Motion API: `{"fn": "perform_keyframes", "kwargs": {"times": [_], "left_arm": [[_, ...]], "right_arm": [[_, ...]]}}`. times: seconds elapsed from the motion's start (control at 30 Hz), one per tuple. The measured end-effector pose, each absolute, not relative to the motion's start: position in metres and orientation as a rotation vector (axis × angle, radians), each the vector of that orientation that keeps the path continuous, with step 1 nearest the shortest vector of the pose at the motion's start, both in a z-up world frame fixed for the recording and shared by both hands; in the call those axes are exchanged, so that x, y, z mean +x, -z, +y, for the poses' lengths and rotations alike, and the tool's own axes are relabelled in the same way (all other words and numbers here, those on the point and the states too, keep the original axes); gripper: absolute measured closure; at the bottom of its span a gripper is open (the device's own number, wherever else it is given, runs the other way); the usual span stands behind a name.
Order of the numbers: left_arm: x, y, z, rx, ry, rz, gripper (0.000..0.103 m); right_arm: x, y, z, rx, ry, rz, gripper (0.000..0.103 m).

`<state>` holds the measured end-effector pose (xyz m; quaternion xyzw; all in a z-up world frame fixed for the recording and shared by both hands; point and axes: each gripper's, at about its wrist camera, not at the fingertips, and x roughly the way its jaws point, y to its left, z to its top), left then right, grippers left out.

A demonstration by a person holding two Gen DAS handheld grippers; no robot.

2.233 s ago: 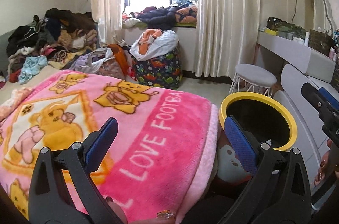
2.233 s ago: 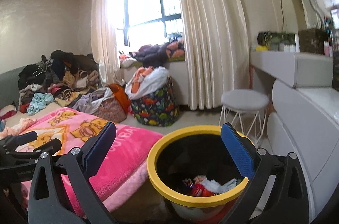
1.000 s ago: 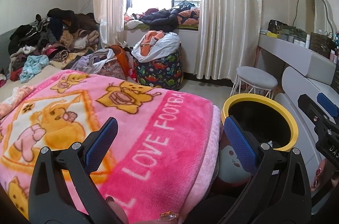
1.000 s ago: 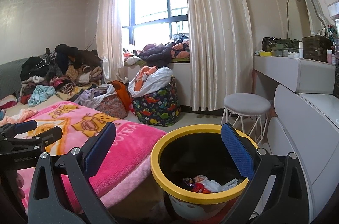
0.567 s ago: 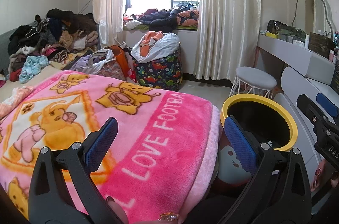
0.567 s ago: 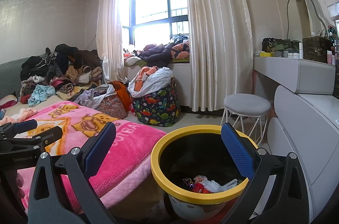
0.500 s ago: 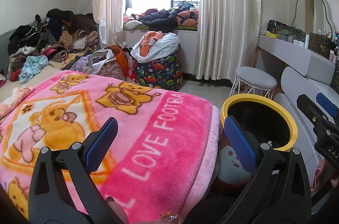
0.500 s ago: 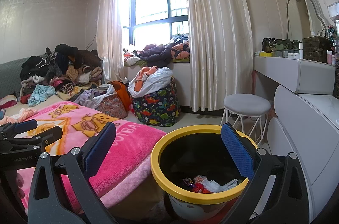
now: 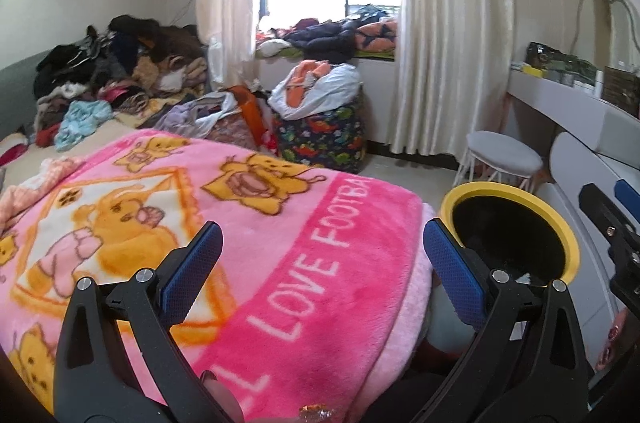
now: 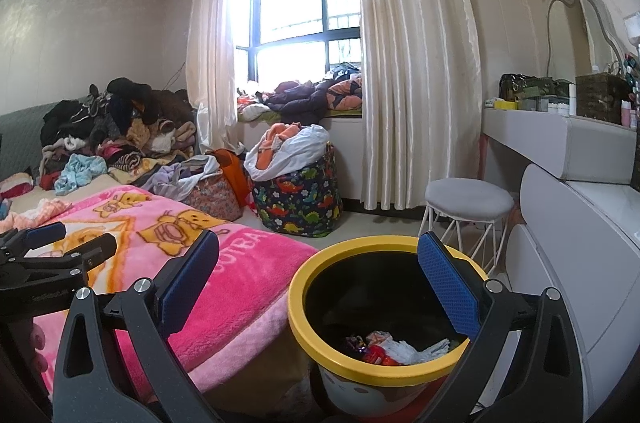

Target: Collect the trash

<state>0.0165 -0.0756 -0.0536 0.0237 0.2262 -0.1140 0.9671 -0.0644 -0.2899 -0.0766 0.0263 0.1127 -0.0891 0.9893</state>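
Observation:
A yellow-rimmed trash bin (image 10: pixel 316 335) stands on the floor beside the bed, holding crumpled wrappers and paper (image 10: pixel 394 345). My right gripper (image 10: pixel 318 275) hovers above the bin, open and empty. In the left wrist view the bin (image 9: pixel 568 243) is at the right, past the bed's edge. My left gripper (image 9: pixel 318 265) is held over the pink cartoon blanket (image 9: pixel 280 243), open, with nothing between its fingers. A small shiny wrapper (image 9: pixel 316 410) lies on the blanket at the bottom edge. The left gripper (image 10: pixel 72 239) also shows in the right wrist view, at the left.
A pile of clothes (image 10: pixel 116 131) covers the bed's far end. A dinosaur-print laundry bag (image 10: pixel 298 199) and a round stool (image 10: pixel 468 197) stand on the floor by the window. A white dresser (image 10: pixel 572 223) runs along the right, close to the bin.
Both views have lifted slightly since 2.2 s ago and have held nearly still for the last second. Both grippers stay open.

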Motion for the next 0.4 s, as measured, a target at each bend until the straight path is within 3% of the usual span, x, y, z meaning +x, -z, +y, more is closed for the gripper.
{"fn": "perform_keyframes", "kwargs": {"times": [0.1,0.27,0.4], "left_arm": [[0.021,0.056,-0.05,-0.011,0.189,0.484,0.011],[0.028,0.071,0.058,-0.153,-0.062,0.585,0.011],[0.015,0.097,0.173,-0.171,-0.381,0.664,0.011]], "right_arm": [[-0.054,0.072,-0.275,0.035,0.098,0.234,0.006],[-0.018,0.061,-0.196,-0.062,-0.217,0.293,0.006],[0.023,0.075,-0.078,-0.15,-0.598,0.503,0.006]]}}
